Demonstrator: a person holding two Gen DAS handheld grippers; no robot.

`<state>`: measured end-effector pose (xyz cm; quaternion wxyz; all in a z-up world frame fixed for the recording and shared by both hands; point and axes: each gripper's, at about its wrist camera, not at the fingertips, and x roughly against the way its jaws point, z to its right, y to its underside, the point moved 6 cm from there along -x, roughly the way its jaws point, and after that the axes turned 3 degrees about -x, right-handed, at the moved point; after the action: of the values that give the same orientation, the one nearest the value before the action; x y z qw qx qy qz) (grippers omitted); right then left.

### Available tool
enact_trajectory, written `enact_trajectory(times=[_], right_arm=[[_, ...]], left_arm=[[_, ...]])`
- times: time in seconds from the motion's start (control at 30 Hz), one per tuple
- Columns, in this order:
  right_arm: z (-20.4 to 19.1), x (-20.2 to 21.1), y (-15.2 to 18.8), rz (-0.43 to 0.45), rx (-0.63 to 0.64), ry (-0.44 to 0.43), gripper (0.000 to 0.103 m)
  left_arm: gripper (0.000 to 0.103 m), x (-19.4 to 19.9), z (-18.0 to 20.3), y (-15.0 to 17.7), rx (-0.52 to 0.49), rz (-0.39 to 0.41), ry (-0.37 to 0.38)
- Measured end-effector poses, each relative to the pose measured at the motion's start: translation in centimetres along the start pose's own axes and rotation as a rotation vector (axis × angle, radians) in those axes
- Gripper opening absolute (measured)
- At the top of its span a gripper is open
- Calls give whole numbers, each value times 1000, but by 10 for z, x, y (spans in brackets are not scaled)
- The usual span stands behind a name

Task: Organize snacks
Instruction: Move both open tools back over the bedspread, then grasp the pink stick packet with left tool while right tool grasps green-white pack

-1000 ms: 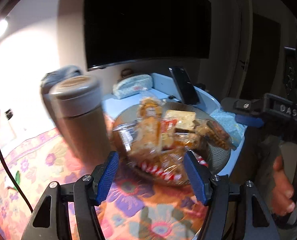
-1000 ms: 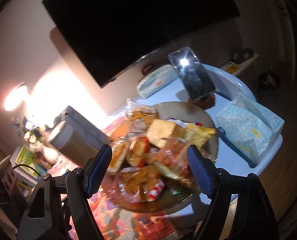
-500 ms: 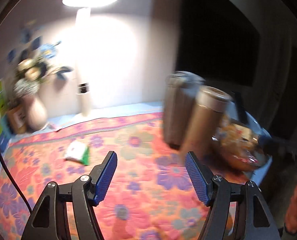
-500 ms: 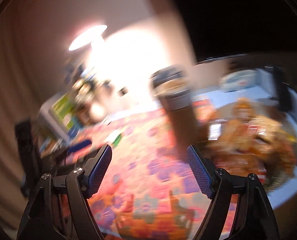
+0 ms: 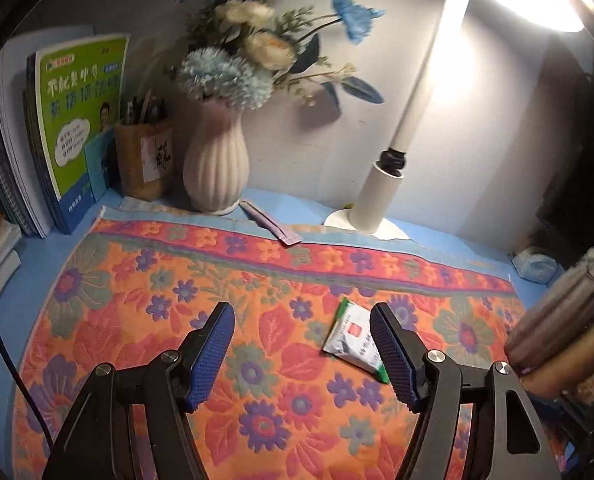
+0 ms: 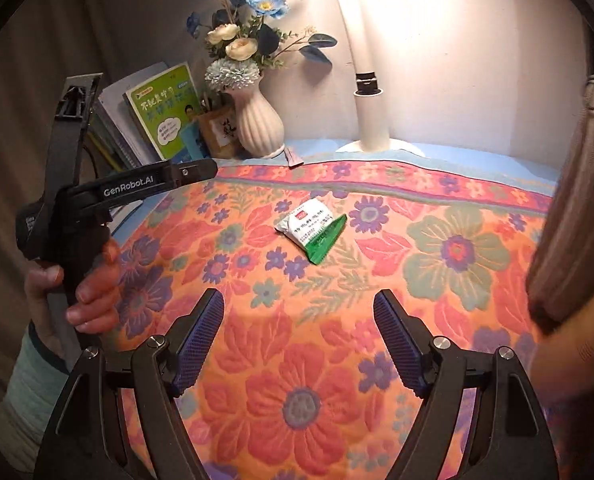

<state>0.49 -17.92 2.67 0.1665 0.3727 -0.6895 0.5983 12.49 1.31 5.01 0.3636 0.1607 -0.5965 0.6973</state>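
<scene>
1. A small white snack packet with a green edge (image 5: 353, 338) is seen lying flat on the orange floral tablecloth (image 5: 145, 312), alone in the middle of the cloth.
2. The left gripper (image 5: 301, 350) is held above the cloth with its blue-padded jaws spread apart; nothing is clamped between them, and the packet lies just beside the right-hand pad.
3. The right gripper (image 6: 299, 340) is likewise held wide, nothing gripped, and the packet (image 6: 311, 230) is seen ahead of it, well apart from its pads.
4. In the right wrist view, the left gripper's black handle is seen grasped by a hand (image 6: 77, 280) at the left edge.
5. At the back wall, a white ribbed vase of blue and cream flowers (image 5: 217, 164), a white desk lamp (image 5: 381, 196), a brown pen holder (image 5: 145, 160) and a green-covered book (image 5: 81, 116) are lined up.
6. A brown tumbler (image 5: 565, 344) is glimpsed at the right edge, blurred.
</scene>
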Motion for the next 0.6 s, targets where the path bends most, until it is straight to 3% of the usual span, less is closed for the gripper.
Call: enact_trajectory(times=[0.1,0.2,0.43,0.6], right_arm=[[6,-42,-16,-7,44,-12,78],[15,-79,-30,-34,65,1,78],[20,-134,-48,-90,55,-62,78],[18,-151,-53,-129,73,-74,78]], left_arm=[[68,-44,-17,-13,99,-49,59],[68,-80,-21,-28,145,-74,61],[68,-170,-32,-56,204,-139,-33],[66,-199,-24,-66,104,-128,-122]])
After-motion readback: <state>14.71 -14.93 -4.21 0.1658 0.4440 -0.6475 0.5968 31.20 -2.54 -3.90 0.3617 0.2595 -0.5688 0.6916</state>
